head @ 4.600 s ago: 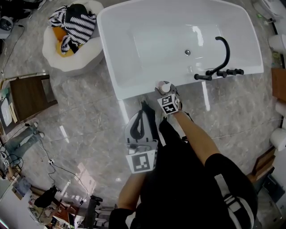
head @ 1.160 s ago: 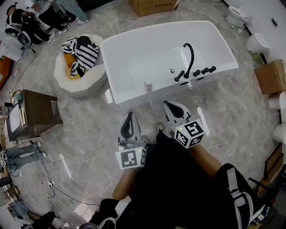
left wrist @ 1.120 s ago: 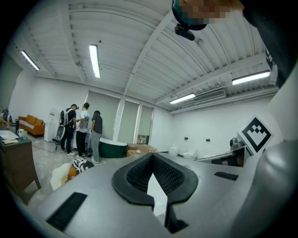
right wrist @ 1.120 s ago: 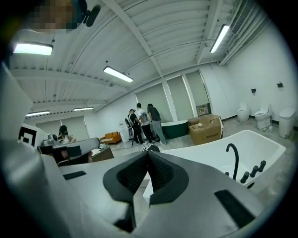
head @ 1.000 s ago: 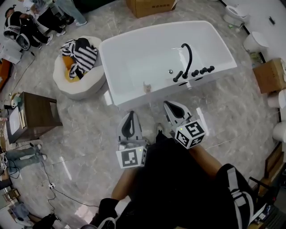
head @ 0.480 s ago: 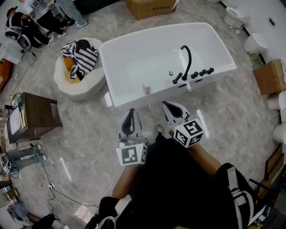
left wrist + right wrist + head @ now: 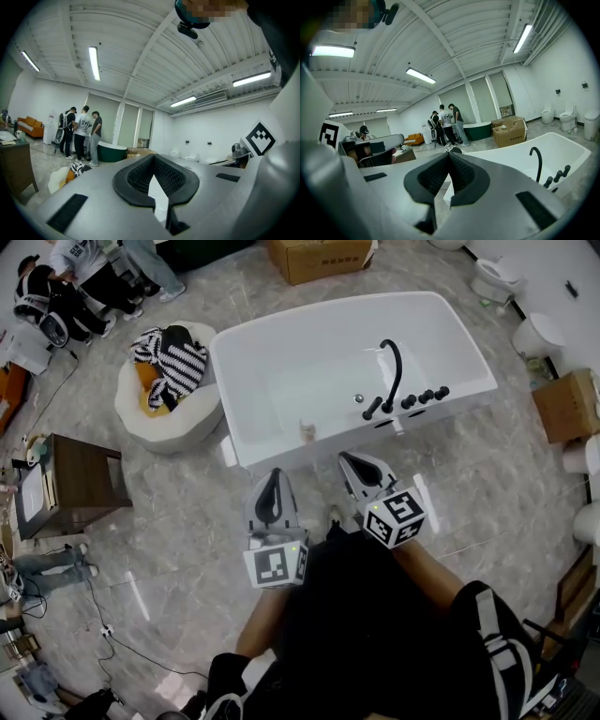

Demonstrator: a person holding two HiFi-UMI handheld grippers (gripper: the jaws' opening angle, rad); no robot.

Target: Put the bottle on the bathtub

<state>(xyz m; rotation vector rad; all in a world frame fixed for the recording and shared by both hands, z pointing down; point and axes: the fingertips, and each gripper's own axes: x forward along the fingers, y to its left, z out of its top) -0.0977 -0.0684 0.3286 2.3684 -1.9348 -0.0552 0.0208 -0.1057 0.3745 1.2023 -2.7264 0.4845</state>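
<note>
The white bathtub point(image 7: 281, 442) lies ahead of me in the head view, with a black faucet point(image 7: 394, 367) on its right side. A small bottle point(image 7: 306, 431) stands upright on the tub's near rim, free of both grippers. My left gripper point(image 7: 270, 495) hangs shut over the floor, short of the tub and holding nothing. My right gripper point(image 7: 360, 468) is also shut and empty, just short of the rim and right of the bottle. The left gripper view shows its jaws point(image 7: 153, 157) meeting at the tips. In the right gripper view the jaws point(image 7: 449, 154) meet too, with the bathtub point(image 7: 567, 143) beyond.
A round white basket point(image 7: 141, 413) with striped clothes sits left of the tub. A wooden side table point(image 7: 80, 474) stands further left. Cardboard boxes point(image 7: 319, 257) point(image 7: 567, 404) lie behind and to the right. People point(image 7: 56, 287) stand at the far left. The floor is grey marble.
Earlier the right gripper held the bottle at the tub's rim; now it has let go and drawn back. In the last second both grippers barely moved.
</note>
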